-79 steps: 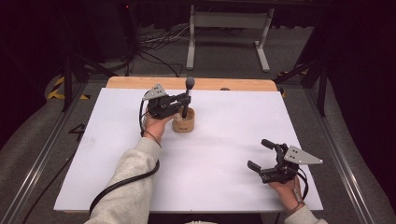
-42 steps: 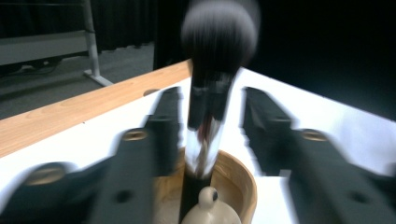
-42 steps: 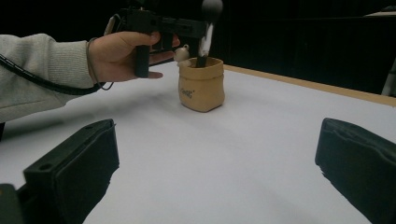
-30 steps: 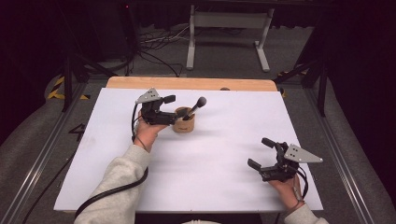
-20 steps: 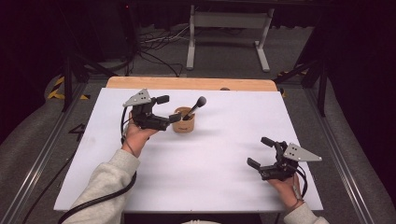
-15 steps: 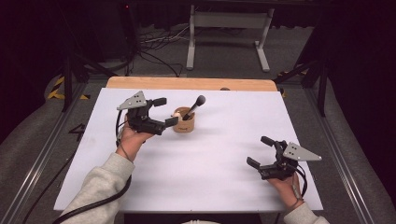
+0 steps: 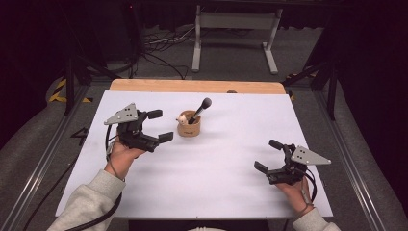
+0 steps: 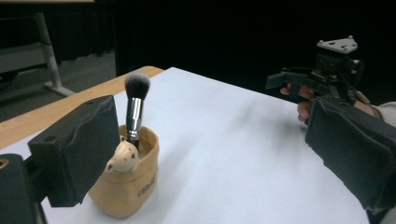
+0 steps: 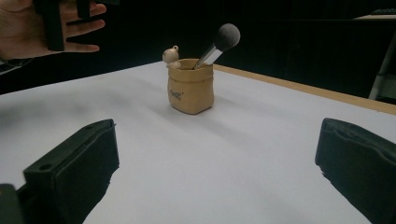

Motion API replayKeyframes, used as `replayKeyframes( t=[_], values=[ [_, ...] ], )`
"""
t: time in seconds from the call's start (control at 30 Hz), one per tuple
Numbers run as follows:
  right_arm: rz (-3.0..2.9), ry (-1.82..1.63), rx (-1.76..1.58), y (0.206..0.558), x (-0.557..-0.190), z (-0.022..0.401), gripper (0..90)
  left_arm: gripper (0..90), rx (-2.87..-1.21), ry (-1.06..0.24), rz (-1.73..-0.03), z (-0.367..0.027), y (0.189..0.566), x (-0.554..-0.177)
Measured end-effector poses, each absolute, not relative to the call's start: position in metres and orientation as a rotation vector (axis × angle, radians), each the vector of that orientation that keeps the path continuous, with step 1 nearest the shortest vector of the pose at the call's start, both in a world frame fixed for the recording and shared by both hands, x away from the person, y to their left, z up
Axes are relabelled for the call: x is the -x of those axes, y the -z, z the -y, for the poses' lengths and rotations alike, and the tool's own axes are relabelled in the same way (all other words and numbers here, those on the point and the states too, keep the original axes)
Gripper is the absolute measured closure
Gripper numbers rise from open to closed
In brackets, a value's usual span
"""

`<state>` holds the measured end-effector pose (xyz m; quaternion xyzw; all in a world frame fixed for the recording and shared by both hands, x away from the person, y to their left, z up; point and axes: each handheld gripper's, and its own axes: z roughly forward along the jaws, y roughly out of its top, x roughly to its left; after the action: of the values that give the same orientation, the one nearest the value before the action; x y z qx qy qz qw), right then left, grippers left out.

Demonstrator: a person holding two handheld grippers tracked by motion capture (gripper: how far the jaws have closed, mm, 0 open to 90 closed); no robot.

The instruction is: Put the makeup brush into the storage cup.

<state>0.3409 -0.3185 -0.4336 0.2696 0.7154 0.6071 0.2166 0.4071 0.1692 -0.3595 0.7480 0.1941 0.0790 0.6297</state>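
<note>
A small tan pot with a little bear figure on its rim stands on the white table, left of the middle. A makeup brush leans in it, bristles up and to the right; in the left gripper view the pot and brush sit close by. My left gripper is open, just left of the pot, holding nothing. My right gripper rests open near the front right, far from the pot, with nothing between its jaws.
A wooden strip runs along the table's far edge. Behind it on the floor stand a metal frame and loose cables. Rails flank the table on both sides.
My left gripper let go of the brush, which now leans in the pot, and drew back to the left and toward the person. The right gripper has stayed where it was.
</note>
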Motion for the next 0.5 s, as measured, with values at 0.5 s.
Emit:
replayKeyframes(
  t=[0.5],
  values=[
    [-2.009, -1.673, -0.740, 0.436, -0.345, 0.318, 0.0, 3.5, -1.713, -0.193, -0.454, -0.186, 0.372, -0.383]
  ],
)
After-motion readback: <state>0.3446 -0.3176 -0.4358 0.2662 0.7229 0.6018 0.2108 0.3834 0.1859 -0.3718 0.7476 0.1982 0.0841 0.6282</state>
